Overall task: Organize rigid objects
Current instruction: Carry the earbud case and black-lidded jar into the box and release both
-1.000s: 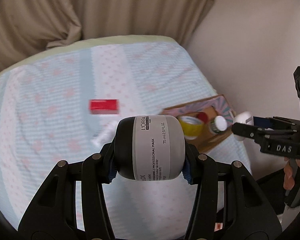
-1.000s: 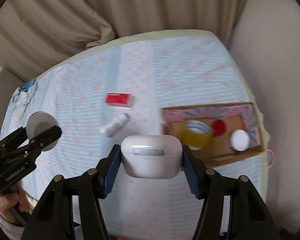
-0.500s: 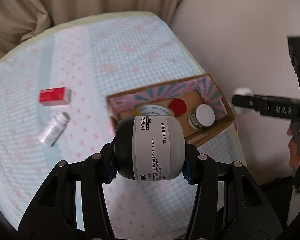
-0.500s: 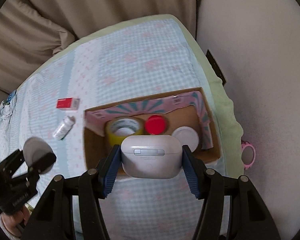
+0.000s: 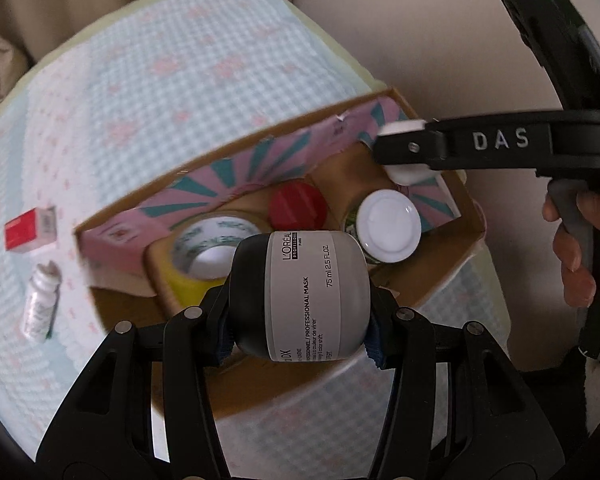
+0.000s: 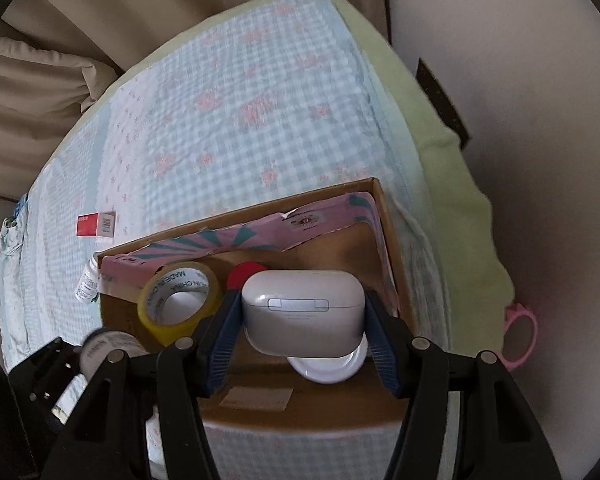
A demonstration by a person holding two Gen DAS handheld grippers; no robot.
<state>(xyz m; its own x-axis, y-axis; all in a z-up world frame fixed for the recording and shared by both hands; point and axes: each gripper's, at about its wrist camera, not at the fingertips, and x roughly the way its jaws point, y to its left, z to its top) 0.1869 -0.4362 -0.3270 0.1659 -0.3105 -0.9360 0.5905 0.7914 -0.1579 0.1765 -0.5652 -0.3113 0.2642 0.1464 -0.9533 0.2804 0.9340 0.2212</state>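
Grey hair-mask jar [image 5: 305,294] is clamped in the left tongs [image 5: 300,312] above the near side of the cardboard box [image 6: 384,216]; a white earbud case [image 6: 303,312] is clamped in the right tongs [image 6: 300,316] over its right half. Delivery is judged to be in hand. Beyond, tape roll [image 5: 204,248], red cap [image 5: 298,206] and white-lidded jar [image 5: 388,226] are already boxed, so bare floor must be found before release. Farther off on the bed [image 6: 240,92], a red packet [image 5: 30,230] and small bottle [image 5: 40,304] are left

Bed [image 6: 260,92] with pale blue checked cover, pink flower print, green sheet [image 6: 452,168] at edge. Beige curtains [image 6: 52,80] behind. Plain off-white wall [image 6: 520,60] alongside. Soft daylight.
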